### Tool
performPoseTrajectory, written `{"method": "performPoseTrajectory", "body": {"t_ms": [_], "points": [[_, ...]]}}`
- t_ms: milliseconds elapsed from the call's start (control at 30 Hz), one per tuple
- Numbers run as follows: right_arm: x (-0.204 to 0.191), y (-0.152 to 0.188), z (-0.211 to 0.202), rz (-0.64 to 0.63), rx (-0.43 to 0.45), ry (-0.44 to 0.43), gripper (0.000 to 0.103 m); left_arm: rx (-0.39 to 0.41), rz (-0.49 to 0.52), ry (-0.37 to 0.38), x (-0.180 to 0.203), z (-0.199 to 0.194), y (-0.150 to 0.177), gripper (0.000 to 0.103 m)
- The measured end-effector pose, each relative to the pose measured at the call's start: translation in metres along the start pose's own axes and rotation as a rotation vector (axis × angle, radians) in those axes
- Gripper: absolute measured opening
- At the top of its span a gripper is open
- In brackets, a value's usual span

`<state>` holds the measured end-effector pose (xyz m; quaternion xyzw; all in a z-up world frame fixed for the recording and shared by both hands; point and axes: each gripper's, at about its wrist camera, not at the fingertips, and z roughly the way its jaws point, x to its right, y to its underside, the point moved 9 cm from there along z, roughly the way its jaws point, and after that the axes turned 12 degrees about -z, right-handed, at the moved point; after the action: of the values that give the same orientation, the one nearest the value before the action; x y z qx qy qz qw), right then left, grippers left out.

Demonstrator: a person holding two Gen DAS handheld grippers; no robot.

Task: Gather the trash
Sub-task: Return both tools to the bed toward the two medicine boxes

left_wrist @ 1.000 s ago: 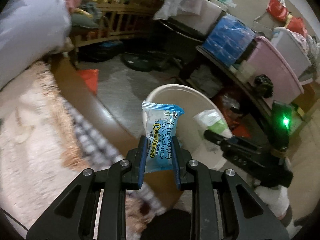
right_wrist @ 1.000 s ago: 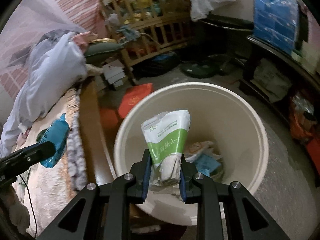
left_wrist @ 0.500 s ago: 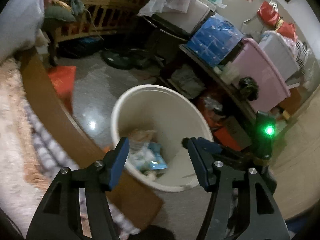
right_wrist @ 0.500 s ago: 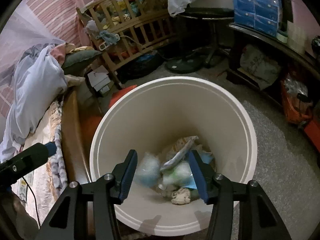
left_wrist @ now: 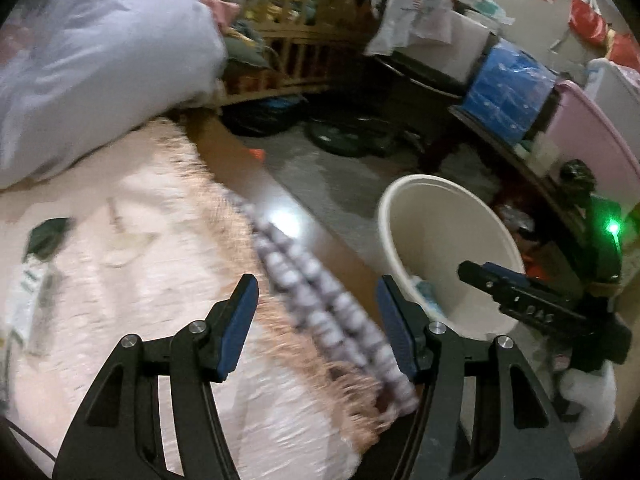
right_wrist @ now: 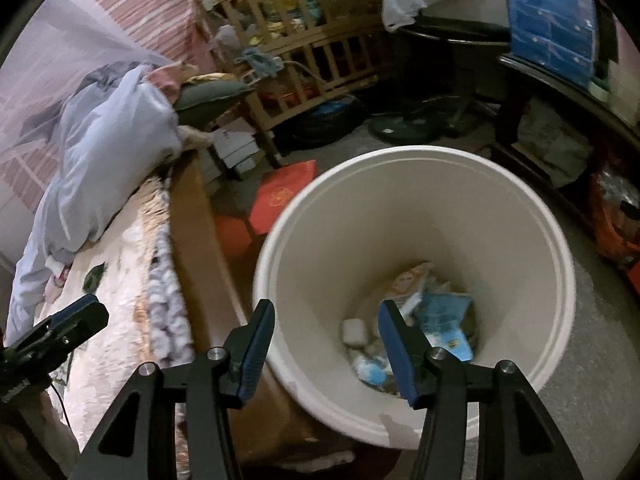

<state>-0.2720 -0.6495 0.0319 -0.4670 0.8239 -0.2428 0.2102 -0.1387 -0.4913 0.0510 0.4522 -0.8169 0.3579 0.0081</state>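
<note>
Both my claws, left claw (left_wrist: 316,312) and right claw (right_wrist: 326,338), wide open, empty. Risk: blurred swing toward bed (left_wrist: 120,272) misses white-green wrapper (left_wrist: 28,300); right could clip bin rim (right_wrist: 400,156).

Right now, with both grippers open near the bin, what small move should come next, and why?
Probably carry the left gripper toward the white-and-green wrapper lying on the bed cover. Both it and the right gripper are open and hold nothing, the white bin already has wrappers at its bottom, and that blurred wrapper looks like trash left on the bed.
</note>
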Motion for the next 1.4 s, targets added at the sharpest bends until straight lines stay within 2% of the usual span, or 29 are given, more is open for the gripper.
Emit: {"method": "performPoseTrajectory", "body": {"t_ms": [333, 533, 1000, 1400], "points": [[-0.071, -0.002, 0.009, -0.1, -0.015, -0.072, 0.053, 0.068, -0.045, -0.126, -0.064, -0.035, 0.006, 0.06], [-0.108, -0.003, 0.014, -0.159, -0.023, -0.1, 0.054, 0.087, -0.089, -0.162, -0.092, -0.049, 0.008, 0.06], [-0.179, 0.009, 0.03, -0.287, -0.068, -0.165, 0.058, 0.082, -0.149, -0.279, -0.164, -0.076, 0.027, 0.06], [-0.254, 0.021, 0.052, -0.425, -0.119, -0.232, 0.058, 0.076, -0.271, -0.39, -0.266, -0.126, 0.054, 0.06]]}}
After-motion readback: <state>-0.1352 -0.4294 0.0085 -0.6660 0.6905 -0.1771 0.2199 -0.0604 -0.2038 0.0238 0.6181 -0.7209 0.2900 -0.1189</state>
